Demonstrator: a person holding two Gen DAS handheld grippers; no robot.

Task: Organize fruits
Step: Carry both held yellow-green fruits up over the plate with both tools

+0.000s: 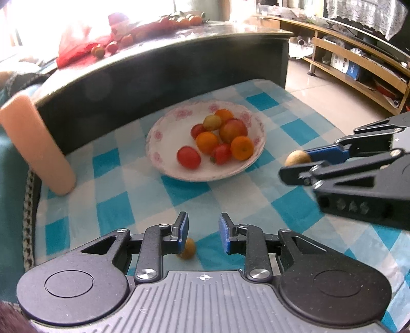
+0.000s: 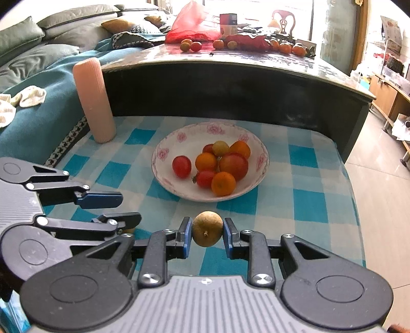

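Note:
A white floral plate (image 1: 164, 133) (image 2: 169, 143) holds several tomatoes and small oranges on the blue checked cloth. My right gripper (image 2: 207, 234) is shut on a brown round fruit (image 2: 207, 232) in front of the plate; it also shows in the left wrist view (image 1: 297, 158), at the right. My left gripper (image 1: 203, 231) is open, low over the cloth, with a small yellow-brown fruit (image 1: 189, 248) lying under its left finger. The left gripper shows in the right wrist view (image 2: 120, 207) at the left.
A pink ribbed cylinder (image 1: 36, 143) (image 2: 93, 100) stands at the cloth's left rear corner. A dark raised table (image 2: 230, 76) behind carries loose fruit and a red bag (image 2: 192, 23). A teal sofa (image 2: 38, 102) lies to the left, tiled floor to the right.

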